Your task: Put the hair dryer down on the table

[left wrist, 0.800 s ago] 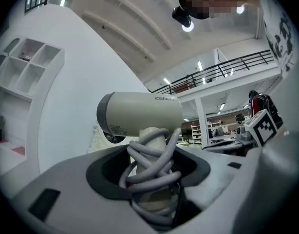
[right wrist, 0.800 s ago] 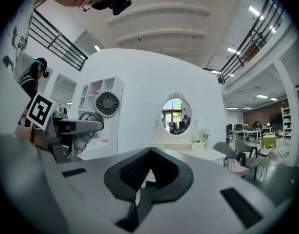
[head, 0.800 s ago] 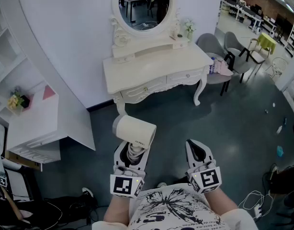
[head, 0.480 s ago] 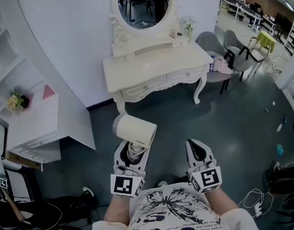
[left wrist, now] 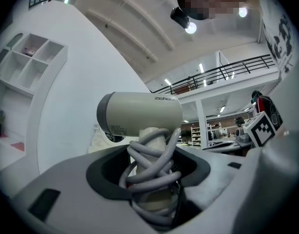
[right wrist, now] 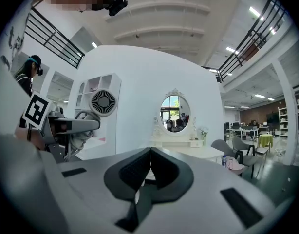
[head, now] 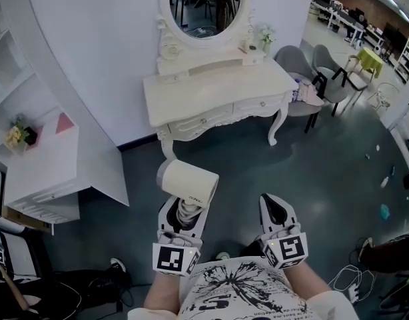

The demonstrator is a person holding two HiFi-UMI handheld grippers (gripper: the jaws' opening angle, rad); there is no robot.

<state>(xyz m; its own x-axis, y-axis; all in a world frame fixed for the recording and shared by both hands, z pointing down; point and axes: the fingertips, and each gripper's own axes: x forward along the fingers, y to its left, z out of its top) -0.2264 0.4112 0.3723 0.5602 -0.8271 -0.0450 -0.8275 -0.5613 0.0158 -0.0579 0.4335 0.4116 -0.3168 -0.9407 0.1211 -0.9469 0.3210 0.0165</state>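
The left gripper (head: 182,213) clamps the cord-wrapped handle (left wrist: 150,135) of the hair dryer (head: 188,181), upright in mid-air, well short of the dressing table (head: 211,95) at the far side. The right gripper (head: 276,211) is clenched, empty. Carry forward; lower onto what appears bare tabletop; then release.

One hair dryer (head: 186,182) is showing just below centre, toward six o'clock. Two grippers are sitting beneath it: one left gripper (head: 181,211) at seven o'clock and one right gripper (head: 276,203) at five. One dressing table (head: 218,97) is standing at twelve o'clock, carrying one oval mirror (head: 204,5) and one flower pot (head: 264,40). Two grey chairs (head: 294,62) are sitting at two o'clock. One white cabinet (head: 41,169) is standing at nine o'clock.
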